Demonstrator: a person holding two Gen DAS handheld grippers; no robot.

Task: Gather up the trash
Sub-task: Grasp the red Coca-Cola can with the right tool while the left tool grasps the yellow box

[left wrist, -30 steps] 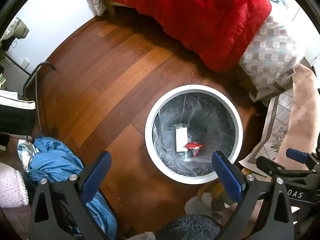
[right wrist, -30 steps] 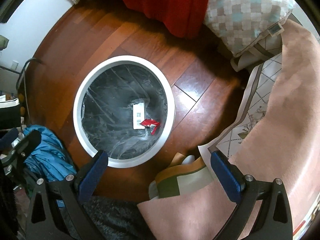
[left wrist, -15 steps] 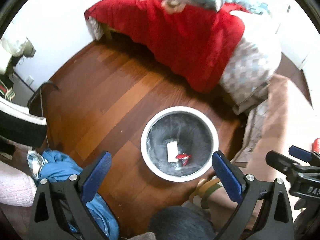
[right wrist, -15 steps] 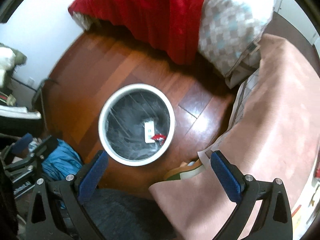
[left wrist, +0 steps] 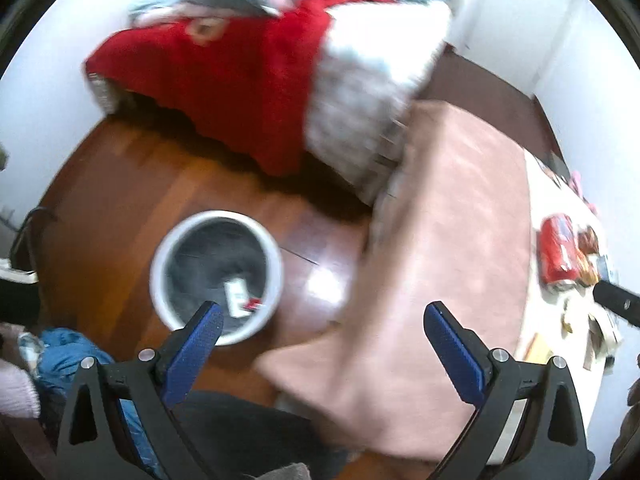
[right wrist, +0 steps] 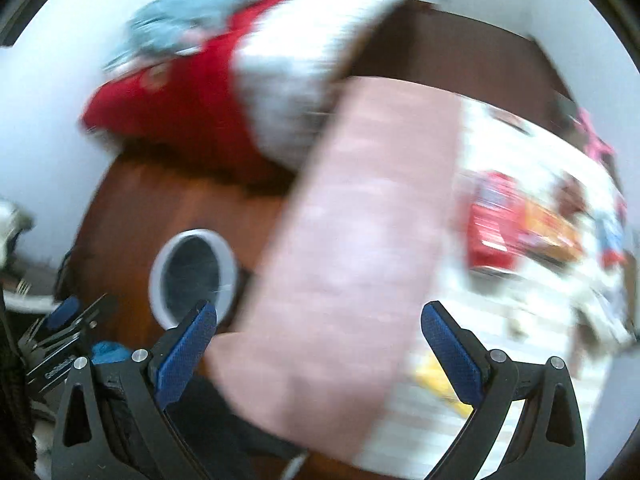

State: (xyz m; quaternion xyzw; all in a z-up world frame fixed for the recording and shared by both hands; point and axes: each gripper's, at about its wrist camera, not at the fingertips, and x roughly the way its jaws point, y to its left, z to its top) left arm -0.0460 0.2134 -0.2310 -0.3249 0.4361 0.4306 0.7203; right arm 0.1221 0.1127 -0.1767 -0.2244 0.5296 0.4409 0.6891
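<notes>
Bin on the floor holds a white packet and a red scrap. Since a second ago both views have swung up and away from it — the drop looks done. More wrappers lie right of the bin, on the surface past the pink cloth. Left claw and right claw released, empty. Cloth edge overhangs; bed beyond the bin; open floor between.

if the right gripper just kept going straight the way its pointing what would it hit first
Most likely the pink cloth, which fills the space between the open right gripper fingers. The picture is blurred and depth is unclear, so that is a judgement.
</notes>
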